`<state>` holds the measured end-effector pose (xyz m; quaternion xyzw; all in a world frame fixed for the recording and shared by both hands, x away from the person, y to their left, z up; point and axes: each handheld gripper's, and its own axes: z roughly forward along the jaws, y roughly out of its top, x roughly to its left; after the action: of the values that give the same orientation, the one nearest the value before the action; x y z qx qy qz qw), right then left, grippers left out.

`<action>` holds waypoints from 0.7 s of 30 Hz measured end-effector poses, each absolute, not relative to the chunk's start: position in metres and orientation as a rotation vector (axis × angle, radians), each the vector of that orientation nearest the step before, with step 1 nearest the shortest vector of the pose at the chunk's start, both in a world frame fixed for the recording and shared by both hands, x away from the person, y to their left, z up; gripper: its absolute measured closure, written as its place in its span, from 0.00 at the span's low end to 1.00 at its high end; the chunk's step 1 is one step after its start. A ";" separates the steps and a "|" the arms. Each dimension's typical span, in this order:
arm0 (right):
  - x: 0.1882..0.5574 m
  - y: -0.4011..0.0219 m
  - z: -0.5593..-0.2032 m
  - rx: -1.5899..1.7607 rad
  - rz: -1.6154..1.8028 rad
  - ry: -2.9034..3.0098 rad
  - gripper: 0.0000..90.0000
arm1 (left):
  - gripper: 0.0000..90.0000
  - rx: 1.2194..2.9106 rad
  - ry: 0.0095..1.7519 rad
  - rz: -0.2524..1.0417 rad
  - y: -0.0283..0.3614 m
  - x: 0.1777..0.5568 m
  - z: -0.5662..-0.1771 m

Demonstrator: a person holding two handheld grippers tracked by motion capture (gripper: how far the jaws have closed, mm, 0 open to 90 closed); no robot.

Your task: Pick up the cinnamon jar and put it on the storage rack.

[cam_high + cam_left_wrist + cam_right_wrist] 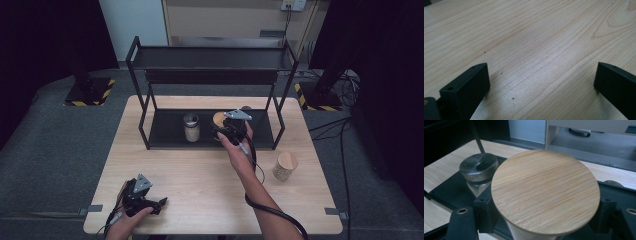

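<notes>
My right tool (223, 131) pinches a jar with a wooden lid (545, 191), one jaw on each side just under the lid, over the lower shelf of the black rack (165, 136). Just beside this jar, on the same shelf, stands a jar with a metal lid (479, 167). Near the rack's right end, out on the bare bench (200, 175), stands another wooden-lidded jar (285, 166). My left tool (541, 80) rests at the bench's near edge, well apart from the rack, its jaws spread wide over bare wood.
</notes>
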<state>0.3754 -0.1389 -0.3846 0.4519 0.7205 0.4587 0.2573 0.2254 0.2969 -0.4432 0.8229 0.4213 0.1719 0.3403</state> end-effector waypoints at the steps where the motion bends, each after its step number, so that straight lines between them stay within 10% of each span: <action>1: 0.376 -0.138 -0.384 1.229 1.245 1.949 0.28 | 0.00 2.142 1.097 0.447 0.297 0.225 -0.443; 21: 0.398 -0.128 -0.393 1.241 1.229 1.949 0.28 | 0.00 2.148 1.078 0.438 0.298 0.230 -0.443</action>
<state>0.3977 -0.1281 -0.3930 0.4580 0.7192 0.4537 0.2592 0.2304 0.2985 -0.4433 0.8263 0.4145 0.1686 0.3422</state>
